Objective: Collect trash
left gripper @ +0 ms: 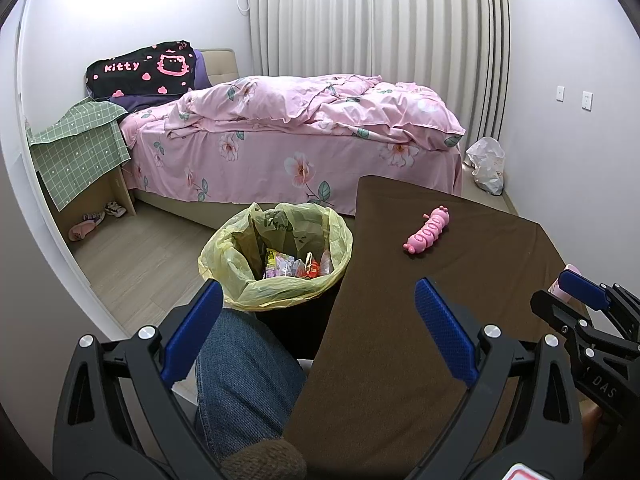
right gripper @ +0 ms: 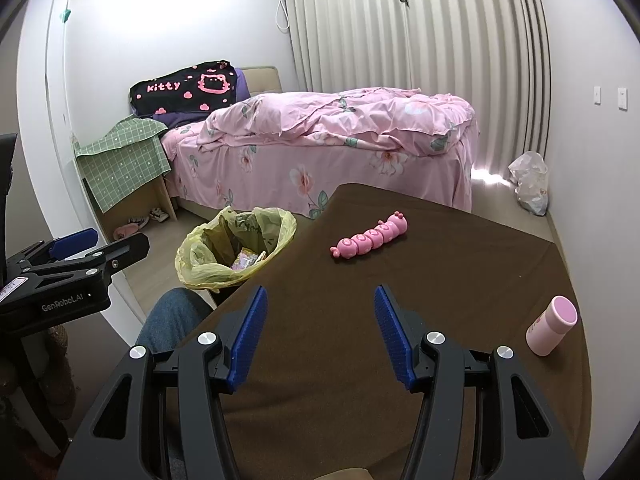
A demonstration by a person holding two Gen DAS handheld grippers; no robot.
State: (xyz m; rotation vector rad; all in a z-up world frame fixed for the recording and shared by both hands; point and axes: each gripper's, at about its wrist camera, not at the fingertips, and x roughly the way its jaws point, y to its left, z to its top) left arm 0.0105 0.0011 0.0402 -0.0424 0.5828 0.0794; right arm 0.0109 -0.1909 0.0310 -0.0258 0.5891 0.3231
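Note:
A bin lined with a yellow bag point(left gripper: 224, 256) point(right gripper: 192, 256) stands on the floor at the left edge of the brown table point(left gripper: 400, 300) point(right gripper: 460, 280). Colourful wrappers point(left gripper: 296, 266) point(right gripper: 248, 260) lie inside it. On the table lie a pink caterpillar toy point(left gripper: 428, 232) point(right gripper: 372, 238) and a pink bottle point(right gripper: 552, 326) tipped on its side. My left gripper point(left gripper: 318, 286) point(right gripper: 108, 242) hovers open over the table's left edge, near the bin, with nothing between its blue pads. My right gripper point(right gripper: 320, 294) point(left gripper: 568, 296) is open above the table, short of the toy, holding nothing.
A person's knee in jeans point(left gripper: 244, 380) point(right gripper: 172, 320) sits between bin and table. Behind stands a bed with a pink floral cover point(left gripper: 304, 136) and a green-clothed side table point(left gripper: 80, 152) with shoes beneath. A white plastic bag point(left gripper: 486, 164) point(right gripper: 530, 182) lies on the floor by the curtain.

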